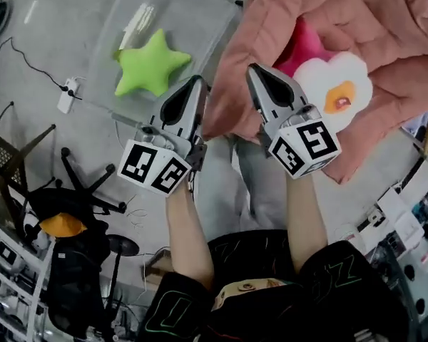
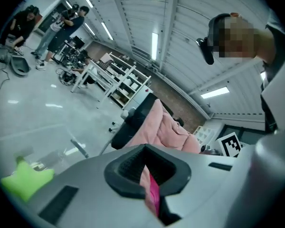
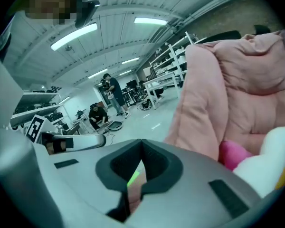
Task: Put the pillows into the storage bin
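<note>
A lime-green star pillow (image 1: pixel 151 65) lies in the clear storage bin (image 1: pixel 113 20) on the floor at the upper left. On the pink quilt (image 1: pixel 385 27) at the right rest a white flower pillow with an orange centre (image 1: pixel 335 84) and a magenta pillow (image 1: pixel 307 43) partly under it. My left gripper (image 1: pixel 197 81) points between the bin and the quilt's edge, jaws shut with nothing held. My right gripper (image 1: pixel 251 68) is shut and empty beside the flower pillow. In the left gripper view the star (image 2: pixel 26 182) shows low left; in the right gripper view the quilt (image 3: pixel 237 94) fills the right.
A white power strip (image 1: pixel 68 95) with its cable lies on the floor left of the bin. A black office chair (image 1: pixel 78 191) stands at the lower left, shelving at both lower corners. People (image 3: pixel 111 94) work far off by racks.
</note>
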Available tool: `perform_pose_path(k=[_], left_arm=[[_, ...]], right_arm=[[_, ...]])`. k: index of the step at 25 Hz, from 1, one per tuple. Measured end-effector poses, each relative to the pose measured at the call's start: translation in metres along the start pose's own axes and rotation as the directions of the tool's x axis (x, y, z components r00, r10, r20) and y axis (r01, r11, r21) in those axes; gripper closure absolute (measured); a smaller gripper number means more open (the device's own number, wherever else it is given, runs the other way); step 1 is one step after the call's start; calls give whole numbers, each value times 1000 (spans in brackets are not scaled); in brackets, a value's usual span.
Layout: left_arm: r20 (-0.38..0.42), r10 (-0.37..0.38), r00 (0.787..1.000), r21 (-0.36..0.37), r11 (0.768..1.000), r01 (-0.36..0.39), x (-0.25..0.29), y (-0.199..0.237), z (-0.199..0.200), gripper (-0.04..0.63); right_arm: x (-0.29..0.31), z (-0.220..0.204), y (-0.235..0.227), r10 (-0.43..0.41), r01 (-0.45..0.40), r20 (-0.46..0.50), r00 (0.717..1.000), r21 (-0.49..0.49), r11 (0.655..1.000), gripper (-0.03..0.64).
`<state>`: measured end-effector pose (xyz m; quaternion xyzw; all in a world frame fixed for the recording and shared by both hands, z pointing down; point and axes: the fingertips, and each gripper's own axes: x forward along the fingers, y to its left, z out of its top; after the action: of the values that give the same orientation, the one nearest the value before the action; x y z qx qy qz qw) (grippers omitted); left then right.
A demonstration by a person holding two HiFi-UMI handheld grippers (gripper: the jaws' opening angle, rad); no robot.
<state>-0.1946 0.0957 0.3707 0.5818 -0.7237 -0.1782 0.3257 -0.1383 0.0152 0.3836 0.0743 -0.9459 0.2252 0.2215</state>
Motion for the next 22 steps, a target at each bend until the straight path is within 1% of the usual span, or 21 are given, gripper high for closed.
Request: perform_pose_path(k=[3,5,10,13,15,17,18,20,22], left_arm=[[-62,-91,994,34,995,93,30,-40,-14,601],[-100,-134,986,49,989,140,48,-62,-24,601],[-193,-195,962,60,976,210,85,-111,-67,589],[-259,-228,939,64,966,252,97,-137,-97,577],[-298,-223,928,68,965,254,102,-145,-115,559],[-333,-197,922,78,969,235,110,-147,-132,519],[-351,-177,919,86,972,220,115,-147,-141,493],[-382,-124,916,115,977,180,127,-146,-155,436],[-393,-48,918,161,980,120,134,-142,-166,411]], right_arm=[[-37,3,-31,-85,84,42,995,16,996,614],[-59,3,-52,-150,148,62,987,33,988,614],[-118,-18,-112,-289,281,82,954,91,955,612],[-158,-33,-141,-375,364,82,924,122,923,611],[-180,-45,-158,-426,415,67,902,134,900,611],[-199,-60,-176,-472,461,42,881,147,875,605],[-207,-69,-185,-493,483,26,870,158,861,592],[-223,-87,-204,-533,526,-14,846,186,830,523],[-239,-106,-221,-574,571,-54,817,214,792,468]])
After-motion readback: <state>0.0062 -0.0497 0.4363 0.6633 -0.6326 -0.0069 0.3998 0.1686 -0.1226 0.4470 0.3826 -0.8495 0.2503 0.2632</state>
